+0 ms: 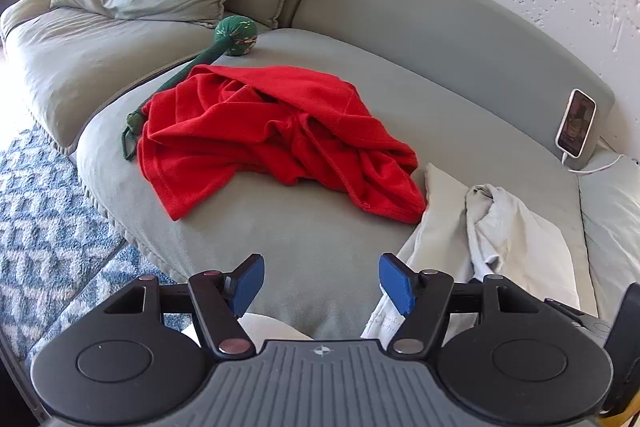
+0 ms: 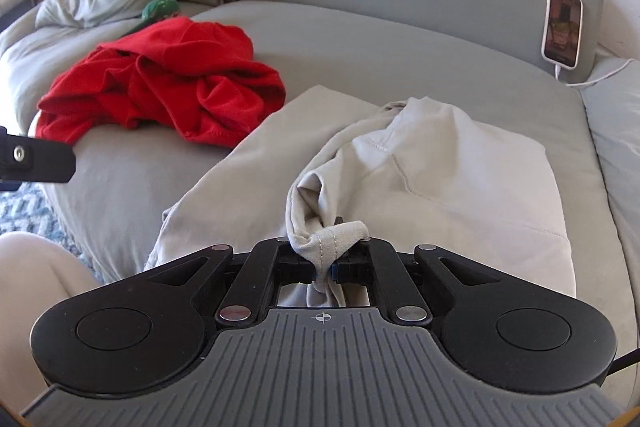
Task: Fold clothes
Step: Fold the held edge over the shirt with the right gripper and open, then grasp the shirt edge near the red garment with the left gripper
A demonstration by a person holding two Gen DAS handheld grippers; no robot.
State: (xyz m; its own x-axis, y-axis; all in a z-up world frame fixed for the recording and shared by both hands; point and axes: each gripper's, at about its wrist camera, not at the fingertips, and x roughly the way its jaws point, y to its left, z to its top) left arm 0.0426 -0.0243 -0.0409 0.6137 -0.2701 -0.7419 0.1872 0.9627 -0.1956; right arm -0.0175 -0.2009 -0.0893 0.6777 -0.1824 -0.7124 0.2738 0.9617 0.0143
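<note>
Clothes lay on the sofa [image 1: 328,227]: a pale grey garment [image 2: 440,171], soft and limp, bunched at its hem in the clenched right gripper [image 2: 323,269]. Left gripper [image 1: 322,283] hung released, empty. That crumpled red garment [image 1: 256,131] looked light; seams seemed the best hold.

Bare cushion [image 1: 320,227] lies open just ahead of the left gripper [image 1: 321,281], a clear lane between the heaps. Far ahead the red garment [image 1: 260,131] blocks the middle, the green toy [image 1: 234,37] behind it. On the right sprawls the grey garment [image 2: 460,171]; a phone [image 1: 578,123] leans at the far backrest.
</note>
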